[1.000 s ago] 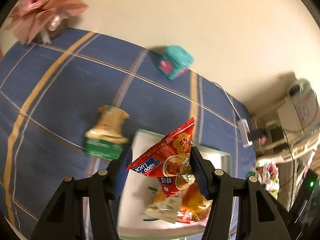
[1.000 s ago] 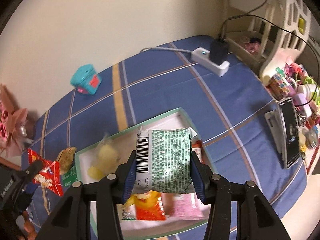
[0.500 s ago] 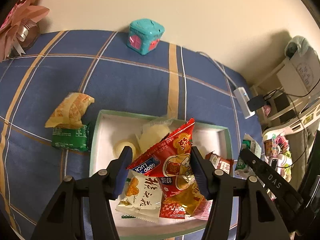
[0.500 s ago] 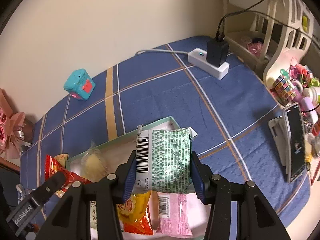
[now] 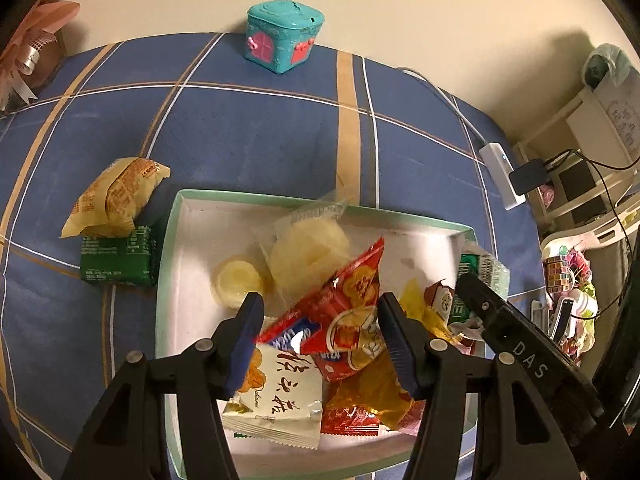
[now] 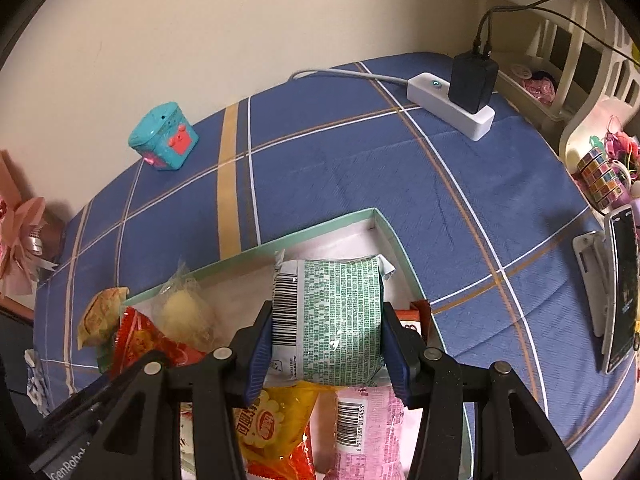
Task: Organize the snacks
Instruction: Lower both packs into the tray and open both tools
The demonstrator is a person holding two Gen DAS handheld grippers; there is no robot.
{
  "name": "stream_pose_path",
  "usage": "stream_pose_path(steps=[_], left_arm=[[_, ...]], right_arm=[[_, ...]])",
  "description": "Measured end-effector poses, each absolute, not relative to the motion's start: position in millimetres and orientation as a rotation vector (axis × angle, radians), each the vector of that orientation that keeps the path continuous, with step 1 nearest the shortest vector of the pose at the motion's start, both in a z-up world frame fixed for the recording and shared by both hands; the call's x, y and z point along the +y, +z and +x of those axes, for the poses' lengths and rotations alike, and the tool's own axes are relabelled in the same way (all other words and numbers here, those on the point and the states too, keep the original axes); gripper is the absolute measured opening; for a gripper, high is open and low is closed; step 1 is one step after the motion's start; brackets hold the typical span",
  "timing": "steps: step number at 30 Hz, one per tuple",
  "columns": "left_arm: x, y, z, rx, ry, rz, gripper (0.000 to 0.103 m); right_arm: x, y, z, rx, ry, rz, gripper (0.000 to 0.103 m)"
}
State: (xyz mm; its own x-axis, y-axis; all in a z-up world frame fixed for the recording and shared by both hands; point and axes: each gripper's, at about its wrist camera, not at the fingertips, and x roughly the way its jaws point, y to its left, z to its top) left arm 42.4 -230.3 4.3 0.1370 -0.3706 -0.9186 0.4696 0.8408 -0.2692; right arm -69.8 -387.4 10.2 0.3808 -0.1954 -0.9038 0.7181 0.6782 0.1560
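1. A red snack packet [image 5: 344, 320] is pinched between the blue pads of the left gripper [image 5: 322, 336] and held above the tray [image 5: 168, 272]; its long axis is tilted, with one pointed corner raised toward the far right and the printed blue band low at the near left.
2. A green-and-white snack packet [image 6: 332, 320] is clamped by the right gripper [image 6: 326, 350] over the tray's far right corner; its barcode strip is turned to the left, and its long axis cannot be told.
3. Two packets are thus held, one per gripper, and both are seen over the white, green-rimmed tray.
4. In the tray, one white packet with black characters [image 5: 280, 396], one amber wrapper [image 5: 372, 396], one pink packet [image 6: 368, 428] and one yellow-and-red packet [image 6: 272, 424] are counted, with a clear-wrapped pale pastry [image 5: 308, 248] and one small jelly cup [image 5: 238, 280] behind them.
5. Two snacks are left outside, just beside the tray's left wall: a yellow wrapped cake [image 5: 114, 196] resting on a green packet [image 5: 118, 256].
6. One teal toy box [image 5: 284, 36] is seen by the wall on the blue plaid cloth [image 5: 240, 128], and one white power strip [image 6: 450, 110] lies well apart.
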Motion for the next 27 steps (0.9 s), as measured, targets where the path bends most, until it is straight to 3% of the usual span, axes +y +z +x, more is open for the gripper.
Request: stream_pose_path(steps=[27], left_arm=[[-183, 28, 74, 1.232, -0.46, 0.055, 0.066]], right_arm=[[-362, 26, -60, 1.106, -0.63, 0.529, 0.061]])
